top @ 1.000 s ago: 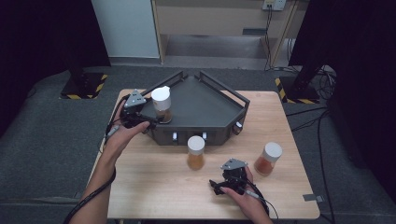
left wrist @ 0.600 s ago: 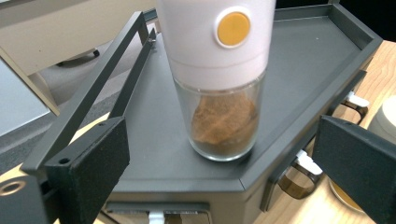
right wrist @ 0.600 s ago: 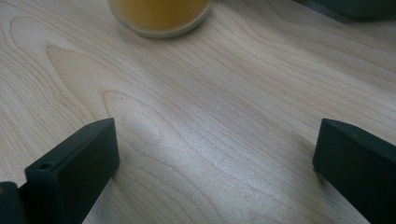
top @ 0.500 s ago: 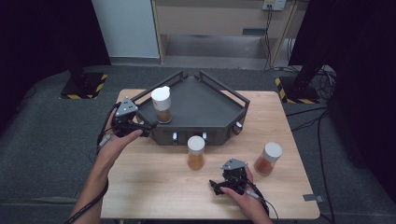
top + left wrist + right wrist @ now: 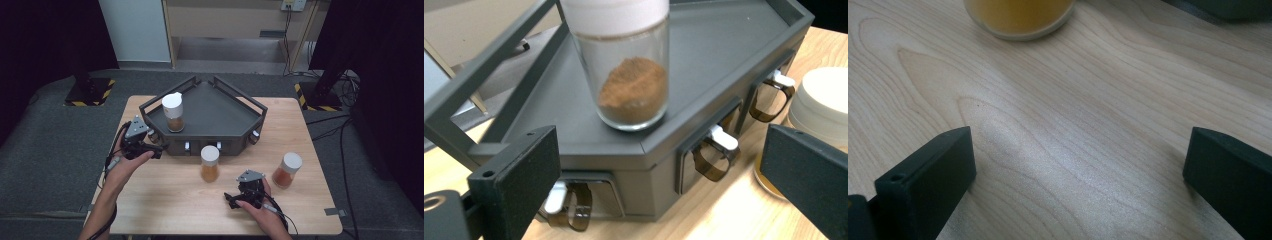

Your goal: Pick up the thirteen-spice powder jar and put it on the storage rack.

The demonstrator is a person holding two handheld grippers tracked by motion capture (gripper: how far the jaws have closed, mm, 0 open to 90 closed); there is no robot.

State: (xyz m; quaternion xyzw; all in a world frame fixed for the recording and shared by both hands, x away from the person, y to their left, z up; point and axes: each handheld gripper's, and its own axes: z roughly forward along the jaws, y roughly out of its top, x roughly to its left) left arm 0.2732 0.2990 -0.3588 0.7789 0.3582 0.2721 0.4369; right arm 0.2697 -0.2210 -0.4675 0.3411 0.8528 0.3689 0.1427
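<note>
A dark grey angled tray [image 5: 220, 105] stands at the back of the wooden table. On its left part a white-lidded jar of brown powder [image 5: 173, 112] stands upright. My left gripper [image 5: 156, 150] hovers at the tray's front left corner, apart from that jar. Its jaws have just been opening and hold nothing. In the left gripper view the brown jar [image 5: 631, 85] stands beyond the wide jaws of the left gripper [image 5: 656, 160]. My right gripper [image 5: 232, 199] rests low near the table's front, open and empty, just short of a jar of yellow powder [image 5: 209, 163].
A third jar, with orange-red powder [image 5: 287, 170], stands right of my right hand. Small clips [image 5: 714, 150] line the tray's front wall. The yellow jar [image 5: 1018, 15] sits just ahead of my right gripper [image 5: 1078, 160]. The table edge [image 5: 225, 233] runs close behind both hands.
My left gripper has drawn back from the brown jar on the tray, toward the person and slightly down. The jar stays upright on the tray. The right hand has not moved.
</note>
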